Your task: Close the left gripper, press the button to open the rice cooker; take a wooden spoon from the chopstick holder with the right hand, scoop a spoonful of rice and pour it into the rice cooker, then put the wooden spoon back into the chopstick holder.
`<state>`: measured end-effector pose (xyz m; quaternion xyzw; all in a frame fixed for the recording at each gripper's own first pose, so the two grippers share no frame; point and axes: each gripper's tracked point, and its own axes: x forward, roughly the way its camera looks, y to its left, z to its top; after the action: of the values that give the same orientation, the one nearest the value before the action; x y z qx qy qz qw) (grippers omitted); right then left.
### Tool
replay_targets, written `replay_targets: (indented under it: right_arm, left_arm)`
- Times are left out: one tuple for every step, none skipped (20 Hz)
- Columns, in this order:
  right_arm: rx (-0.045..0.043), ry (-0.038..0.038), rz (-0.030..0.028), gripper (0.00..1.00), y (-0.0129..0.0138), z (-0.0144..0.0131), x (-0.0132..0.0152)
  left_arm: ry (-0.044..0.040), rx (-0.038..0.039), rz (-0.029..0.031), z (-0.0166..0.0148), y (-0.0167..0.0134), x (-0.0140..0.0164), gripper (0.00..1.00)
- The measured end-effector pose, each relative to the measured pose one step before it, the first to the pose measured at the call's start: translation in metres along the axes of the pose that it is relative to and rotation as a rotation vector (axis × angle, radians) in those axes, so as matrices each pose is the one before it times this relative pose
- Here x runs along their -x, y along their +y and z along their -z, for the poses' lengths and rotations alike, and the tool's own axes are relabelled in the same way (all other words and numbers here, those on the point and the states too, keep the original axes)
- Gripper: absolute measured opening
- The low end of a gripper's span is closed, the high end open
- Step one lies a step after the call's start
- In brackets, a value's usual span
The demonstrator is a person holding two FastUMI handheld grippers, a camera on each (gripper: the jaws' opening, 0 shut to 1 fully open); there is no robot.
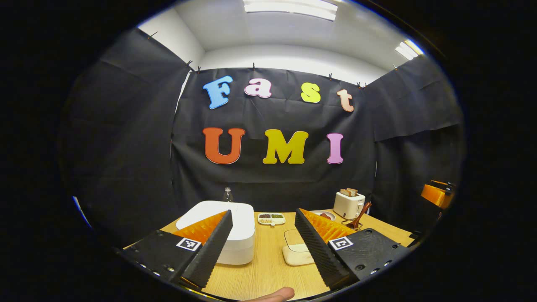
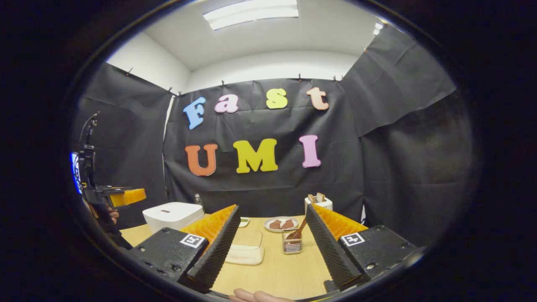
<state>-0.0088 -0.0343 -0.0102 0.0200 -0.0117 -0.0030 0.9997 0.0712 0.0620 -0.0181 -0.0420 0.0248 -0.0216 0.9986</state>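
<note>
Spread right gripper (image 2: 268,247), wooden spoon (image 2: 297,231) upright in chopstick holder (image 2: 292,245), rice cooker (image 2: 173,215) shut

Right gripper (image 2: 272,247), two black ribbed fingers with orange backing, spread wide above the light wooden table (image 2: 289,272); between them a clear square chopstick holder (image 2: 292,244) with a brown wooden spoon (image 2: 298,231) leaning in it; just left, a cream lidded rectangular box (image 2: 246,248); behind, a round plate of dark red pieces (image 2: 281,224) and a white toaster with bread slices (image 2: 319,202); far left, a closed white rice cooker (image 2: 172,214); beside it the left gripper (image 2: 126,196), orange, hand-held.
</note>
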Motion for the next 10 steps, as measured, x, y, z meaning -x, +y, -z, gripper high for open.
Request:
replay_targets:
  right_arm:
    - [-0.00016, -0.0081, -0.00293, 1.0, -0.0011, -0.00151, 0.00055]
    - [0.00274, -0.00399, -0.00698, 1.0, 0.00031, 0.00076, 0.00146]
    - [0.00333, -0.00301, -0.00752, 1.0, -0.00005, -0.00017, 0.00132]
    - [-0.0006, -0.0066, -0.00392, 1.0, -0.00117, -0.00069, 0.00119]
    - [-0.00149, -0.00735, -0.00257, 1.0, -0.00123, -0.00113, 0.00005]
    - [-0.00081, -0.00291, -0.00437, 1.0, -0.0004, 0.00068, -0.00015]
    - [-0.00097, 0.00535, -0.0073, 0.95, 0.0005, 0.00234, 0.00035]
    - [-0.00062, 0.00861, -0.00926, 1.0, 0.00006, 0.00432, -0.00055]
    - [0.00108, 0.0054, -0.0024, 1.0, -0.0016, 0.00129, -0.00001]
    - [-0.00138, 0.00222, 0.00507, 1.0, -0.00434, 0.00039, -0.0004]
  left_arm:
    - [0.01844, 0.01637, 0.00775, 0.00315, 0.00691, -0.00829, 0.95]
    - [0.01096, 0.004, 0.00075, 0.00167, 0.00724, -0.00833, 0.94]
    - [0.00455, -0.00639, -0.0033, -0.00019, 0.00878, -0.00909, 0.94]
    - [0.0123, -0.01296, -0.00505, 0.00221, 0.00773, -0.00919, 0.91]
    - [0.01423, -0.0096, -0.00938, 0.00308, 0.0077, -0.00913, 0.89]
    - [0.00582, -0.00876, -0.01111, -0.00023, 0.00648, -0.00818, 0.84]
    - [-0.00563, 0.00043, -0.01682, -0.00268, 0.00649, -0.00931, 0.96]
    - [0.01298, -0.00009, -0.00972, 0.00064, 0.00553, -0.01051, 0.81]
    - [0.0218, 0.0036, -0.02662, 0.00163, 0.00925, -0.00864, 0.82]
    - [0.0168, 0.00182, -0.00237, 0.00545, 0.00262, -0.01223, 0.82]
